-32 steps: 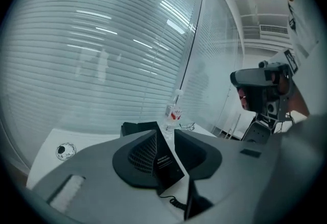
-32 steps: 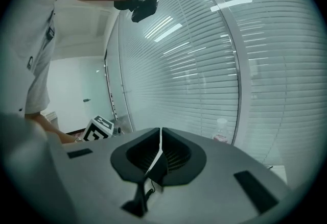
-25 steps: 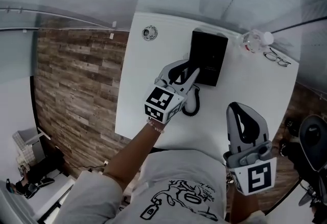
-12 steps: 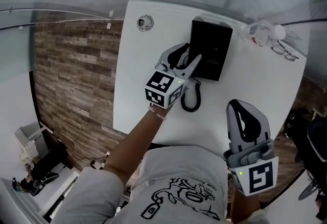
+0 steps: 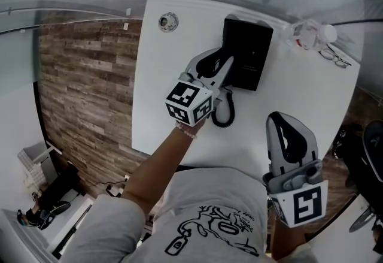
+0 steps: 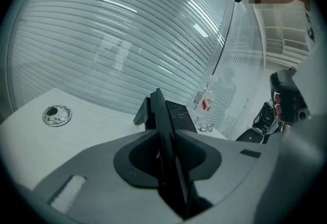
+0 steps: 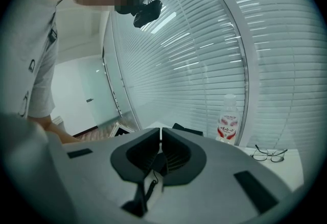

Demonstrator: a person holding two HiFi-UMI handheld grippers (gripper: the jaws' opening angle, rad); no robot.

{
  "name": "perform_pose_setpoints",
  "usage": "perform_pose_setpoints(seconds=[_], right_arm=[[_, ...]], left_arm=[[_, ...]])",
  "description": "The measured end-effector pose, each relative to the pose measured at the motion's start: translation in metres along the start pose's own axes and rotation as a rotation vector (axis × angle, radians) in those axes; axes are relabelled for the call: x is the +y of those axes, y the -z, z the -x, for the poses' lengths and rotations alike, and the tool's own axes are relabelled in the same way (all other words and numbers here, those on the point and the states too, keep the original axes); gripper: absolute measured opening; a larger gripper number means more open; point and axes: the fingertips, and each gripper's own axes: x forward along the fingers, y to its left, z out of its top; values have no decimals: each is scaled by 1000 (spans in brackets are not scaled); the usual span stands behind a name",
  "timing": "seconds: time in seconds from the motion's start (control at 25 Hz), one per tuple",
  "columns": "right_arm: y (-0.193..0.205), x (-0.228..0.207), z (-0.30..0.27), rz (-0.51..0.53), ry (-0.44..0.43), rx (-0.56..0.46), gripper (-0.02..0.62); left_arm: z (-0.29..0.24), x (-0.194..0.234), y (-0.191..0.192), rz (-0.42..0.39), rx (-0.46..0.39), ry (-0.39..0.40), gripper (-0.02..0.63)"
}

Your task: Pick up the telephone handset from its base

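Observation:
The black telephone base (image 5: 246,58) lies at the far middle of the white table (image 5: 179,112). My left gripper (image 5: 219,67) sits over the base's left edge. Its jaws have just been closing, and they are now shut on the black handset (image 6: 157,110). In the left gripper view the handset stands edge-on between the pads, ahead of the left gripper (image 6: 164,137), with the base (image 6: 180,114) just behind it. In the head view the gripper hides most of the handset. The coiled cord (image 5: 224,111) hangs out below it. My right gripper (image 5: 283,126) hovers near my body, shut and empty (image 7: 160,139).
A round metal grommet (image 5: 168,21) is set in the table's far left. A water bottle (image 5: 308,33) and a pair of glasses (image 5: 336,58) lie at the far right. Window blinds rise behind the table. The floor drops away left of the table edge.
The left gripper has stayed at the base's left edge and rolled a little, its marker cube shifting slightly left. The right gripper has hardly moved.

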Motion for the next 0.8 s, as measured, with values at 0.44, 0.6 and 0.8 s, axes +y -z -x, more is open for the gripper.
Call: perform_pose_setpoints(seconds=[0.44,0.6,0.8], right_arm=[[-5,5,12,-9,14,-5,12],[-10,7,17,5,18,-7,12],[-19,7,25,17,32,-23,12]], left_arm=[[17,-1,-13,81,-14,-33,71],[26,-8,-24,92,-39,-24,71],[44,-22,-43,81,-68,-9,71]])
